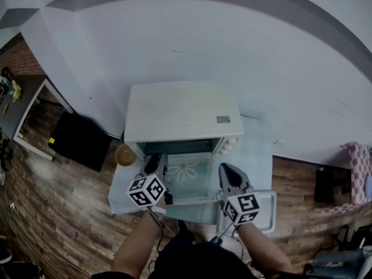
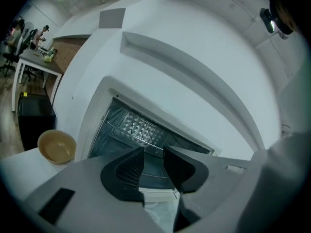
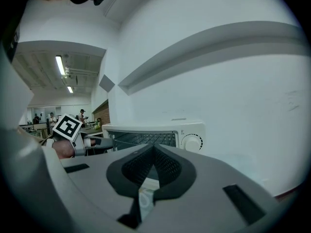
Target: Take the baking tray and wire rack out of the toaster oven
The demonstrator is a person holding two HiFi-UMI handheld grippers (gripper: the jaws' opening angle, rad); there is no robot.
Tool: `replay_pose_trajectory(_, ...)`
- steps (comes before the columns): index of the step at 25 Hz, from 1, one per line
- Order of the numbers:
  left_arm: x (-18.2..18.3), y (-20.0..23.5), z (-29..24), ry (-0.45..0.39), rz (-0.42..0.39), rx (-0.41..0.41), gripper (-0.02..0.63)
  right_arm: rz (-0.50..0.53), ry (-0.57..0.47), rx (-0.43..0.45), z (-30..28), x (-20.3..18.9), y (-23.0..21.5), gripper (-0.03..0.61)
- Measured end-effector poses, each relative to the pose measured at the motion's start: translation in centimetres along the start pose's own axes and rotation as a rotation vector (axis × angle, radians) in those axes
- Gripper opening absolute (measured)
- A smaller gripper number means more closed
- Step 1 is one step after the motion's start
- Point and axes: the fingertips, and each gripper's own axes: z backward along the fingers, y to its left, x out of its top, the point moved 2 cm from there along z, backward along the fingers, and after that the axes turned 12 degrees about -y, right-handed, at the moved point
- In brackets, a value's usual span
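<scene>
A white toaster oven [image 1: 183,112] stands on a pale table with its glass door [image 1: 189,179] folded down toward me. My left gripper [image 1: 156,163] hovers over the door's left side, in front of the cavity. Its jaws stand apart with nothing between them [image 2: 153,152]. Inside the cavity I see the wire rack [image 2: 130,132] and an embossed metal surface behind it; I cannot make out the baking tray. My right gripper [image 1: 225,172] is over the door's right side, shut and empty [image 3: 154,148], facing the oven front [image 3: 146,139] beside its knob [image 3: 193,142].
A tan bowl [image 1: 124,154] [image 2: 57,146] sits on the table left of the oven. A white tray [image 1: 266,214] lies at the table's near right corner. A black box [image 1: 78,139] stands on the wooden floor to the left. The wall runs close behind the oven.
</scene>
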Motion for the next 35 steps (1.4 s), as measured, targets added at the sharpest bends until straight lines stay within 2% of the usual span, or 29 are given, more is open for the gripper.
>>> replay_pose_trajectory(5,-1.0,1.8,-3.7,0.018,0.109,-0.005,0.120,-0.014,0.039,-0.041,-1.5,-1.6,-0.3,0.006)
replay_pose_trajectory(11,-0.8,3.5,-7.1,-0.005,0.195,-0.002,0.120,-0.041,0.067,-0.076,-1.8,-2.9,-0.3,0.006)
replay_pose_trajectory(20,-0.7,3.7,-8.1,-0.060,0.312,-0.008,0.124,-0.083,0.070,-0.115,-0.5,-3.7,-0.9,0.006)
replay_pose_trajectory(24,-0.5,3.5,-8.4,-0.047,0.282,-0.013,0.118,-0.081,0.060,-0.123,0.2,-3.2,-0.9,0.006)
replay_pose_trajectory(35,-1.3,2.9,-5.5,-0.036,0.280,-0.011,0.109,-0.125,0.046,-0.119,0.7,-3.0,-1.2,0.006)
